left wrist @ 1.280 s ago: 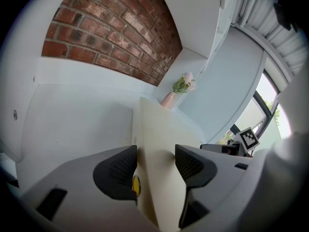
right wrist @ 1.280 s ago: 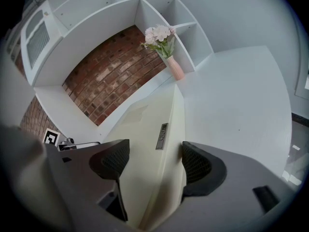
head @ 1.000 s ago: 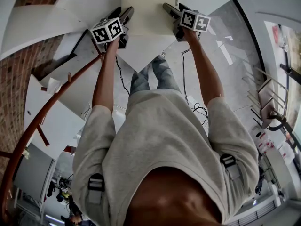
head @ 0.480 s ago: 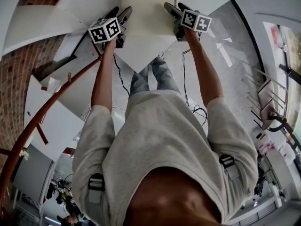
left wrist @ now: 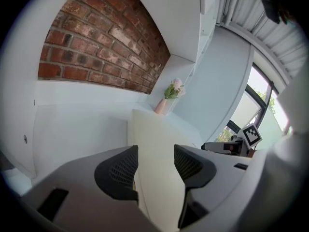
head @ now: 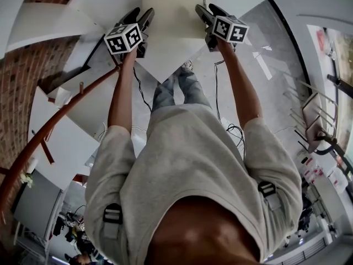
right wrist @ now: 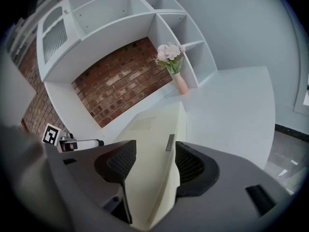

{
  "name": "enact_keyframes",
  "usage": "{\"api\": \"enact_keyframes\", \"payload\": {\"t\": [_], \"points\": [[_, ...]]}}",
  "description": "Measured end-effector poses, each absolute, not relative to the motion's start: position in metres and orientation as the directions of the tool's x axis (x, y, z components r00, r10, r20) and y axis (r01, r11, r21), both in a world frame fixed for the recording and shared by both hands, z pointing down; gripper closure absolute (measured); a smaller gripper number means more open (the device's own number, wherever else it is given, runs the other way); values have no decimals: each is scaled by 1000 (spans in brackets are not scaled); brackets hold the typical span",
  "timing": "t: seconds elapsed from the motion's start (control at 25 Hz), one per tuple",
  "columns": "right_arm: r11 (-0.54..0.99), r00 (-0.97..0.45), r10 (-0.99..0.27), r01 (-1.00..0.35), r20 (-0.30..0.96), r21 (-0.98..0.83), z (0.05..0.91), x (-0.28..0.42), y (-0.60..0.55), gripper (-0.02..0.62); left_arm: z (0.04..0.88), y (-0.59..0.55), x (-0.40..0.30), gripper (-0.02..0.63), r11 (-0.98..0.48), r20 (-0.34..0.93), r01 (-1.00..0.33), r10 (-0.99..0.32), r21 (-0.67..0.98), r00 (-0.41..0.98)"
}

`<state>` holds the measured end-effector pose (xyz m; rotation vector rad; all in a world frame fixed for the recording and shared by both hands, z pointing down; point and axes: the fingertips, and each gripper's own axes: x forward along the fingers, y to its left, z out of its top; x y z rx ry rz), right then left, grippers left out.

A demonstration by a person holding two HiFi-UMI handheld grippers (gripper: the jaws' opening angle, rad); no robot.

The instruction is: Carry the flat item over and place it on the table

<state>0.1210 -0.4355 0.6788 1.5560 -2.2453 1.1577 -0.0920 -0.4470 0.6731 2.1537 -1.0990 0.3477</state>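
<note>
A flat cream board point(head: 175, 21) lies along a white table top point(right wrist: 231, 110), its near end toward me. My left gripper point(head: 144, 14) is at the board's left edge and my right gripper point(head: 203, 10) at its right edge. In the left gripper view the board point(left wrist: 154, 139) runs between the jaws of the left gripper point(left wrist: 155, 166), which are closing. In the right gripper view the board point(right wrist: 149, 134) sits between the jaws of the right gripper point(right wrist: 155, 166), also closing, its edge close by the right pad point(right wrist: 190, 166). A gap still shows beside the other pad of each.
A pink vase of flowers point(right wrist: 174, 66) stands at the table's far end, by white shelves point(right wrist: 120, 13) and a brick wall point(right wrist: 120, 88). A curved red rail point(head: 49, 131) and white steps lie to my left. Cables point(head: 234, 128) trail on the floor.
Both grippers stay at the board's edges. The right gripper's marker cube has turned slightly and shifted a little right. The board has not visibly moved.
</note>
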Motion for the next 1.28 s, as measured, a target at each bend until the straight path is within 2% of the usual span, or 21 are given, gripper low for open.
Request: {"api": "enact_keyframes", "payload": {"t": [0.12, 0.32, 0.44, 0.48, 0.64, 1.0, 1.28], "points": [[164, -428, -727, -867, 537, -470, 674, 117, -427, 375, 669, -439, -89, 396, -424, 500, -789, -613, 445, 612], [181, -419, -732, -880, 537, -440, 677, 115, -412, 507, 659, -431, -90, 482, -430, 481, -793, -634, 431, 605], [186, -418, -740, -880, 527, -436, 670, 114, -405, 542, 653, -426, -92, 542, -436, 478, -804, -648, 405, 593], [190, -420, -743, -879, 522, -436, 666, 113, -402, 548, 651, -424, -92, 568, -439, 477, -809, -655, 392, 586], [228, -431, -754, -880, 496, -417, 651, 108, -396, 563, 643, -417, -90, 589, -451, 465, -810, -664, 375, 585], [311, -434, -803, -890, 408, -333, 605, 103, -383, 568, 607, -406, -83, 589, -517, 416, -796, -679, 314, 605], [342, -420, -843, -901, 335, -269, 559, 101, -372, 568, 554, -400, -80, 589, -541, 328, -797, -727, 270, 604]]}}
